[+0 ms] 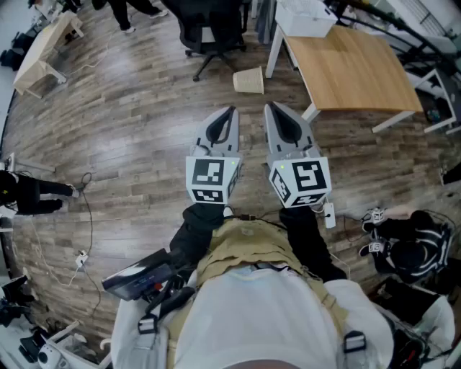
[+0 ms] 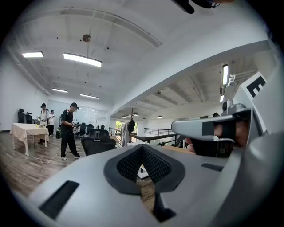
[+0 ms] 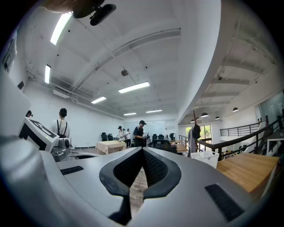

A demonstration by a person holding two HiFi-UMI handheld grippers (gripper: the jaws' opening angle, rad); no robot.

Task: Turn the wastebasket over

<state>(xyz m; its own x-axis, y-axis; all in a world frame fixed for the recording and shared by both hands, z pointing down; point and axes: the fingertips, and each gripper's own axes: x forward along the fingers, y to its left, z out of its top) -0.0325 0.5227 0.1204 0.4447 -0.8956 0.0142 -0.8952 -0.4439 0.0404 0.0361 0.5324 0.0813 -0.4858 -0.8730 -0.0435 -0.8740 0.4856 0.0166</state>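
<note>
From my console I count one wastebasket (image 1: 249, 81); two grippers, the left gripper (image 1: 230, 114) and the right gripper (image 1: 269, 108), each with one marker cube; two tables in the head view, one wooden table (image 1: 360, 68) and one pale table (image 1: 43, 50); one white basket (image 1: 306, 18); one black office chair (image 1: 212, 29); two sneakers (image 1: 373, 216); one black bag (image 1: 410, 256); in the left gripper view I make out three people (image 2: 69, 131); any farther figures are too small for me to count.
</note>
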